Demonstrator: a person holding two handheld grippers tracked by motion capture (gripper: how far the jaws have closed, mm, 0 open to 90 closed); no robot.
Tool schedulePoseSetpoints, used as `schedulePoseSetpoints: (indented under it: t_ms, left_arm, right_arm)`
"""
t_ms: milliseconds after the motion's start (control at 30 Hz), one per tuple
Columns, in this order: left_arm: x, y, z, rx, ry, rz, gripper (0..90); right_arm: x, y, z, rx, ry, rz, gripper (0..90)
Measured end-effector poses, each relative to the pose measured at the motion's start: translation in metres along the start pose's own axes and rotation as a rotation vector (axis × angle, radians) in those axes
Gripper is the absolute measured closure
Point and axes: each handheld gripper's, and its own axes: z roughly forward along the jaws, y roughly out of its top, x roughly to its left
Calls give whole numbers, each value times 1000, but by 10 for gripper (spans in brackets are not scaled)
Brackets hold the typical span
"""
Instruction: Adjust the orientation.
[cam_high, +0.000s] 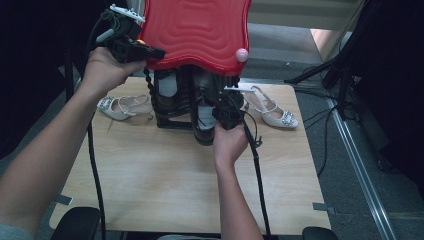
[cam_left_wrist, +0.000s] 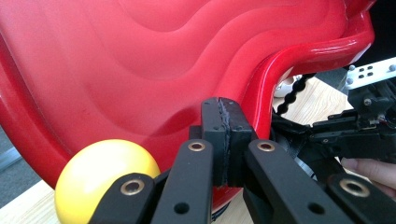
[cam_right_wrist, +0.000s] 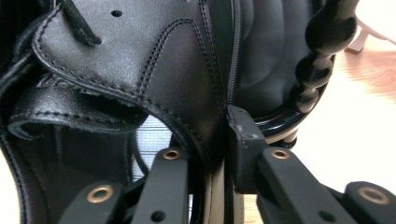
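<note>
The tabletop (cam_high: 165, 185) is a light wood-grain board with rounded corners, its near half bare. At about twelve o'clock, along the far edge, stands a black rack (cam_high: 172, 120) with beaded uprights, its base resting on the wood. A black leather shoe (cam_high: 204, 127) sits at the rack's front, its toe on the board, just right of centre. At about ten o'clock a white slingback shoe (cam_high: 122, 106) with a jewelled buckle lies just beside the rack, toe pointing left. At about two o'clock its mate (cam_high: 274, 112) lies near the right edge, buckle toward the right. Both white shoes rest flat, apart from each other with the rack between them.
</note>
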Motion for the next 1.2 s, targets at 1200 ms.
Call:
schedulePoseSetpoints:
  t_ms: [1200]
  left_arm:
    - [-1,0,1,0,9,4,900]
  right_arm:
    - [3,-8,10,66,130,8,694]
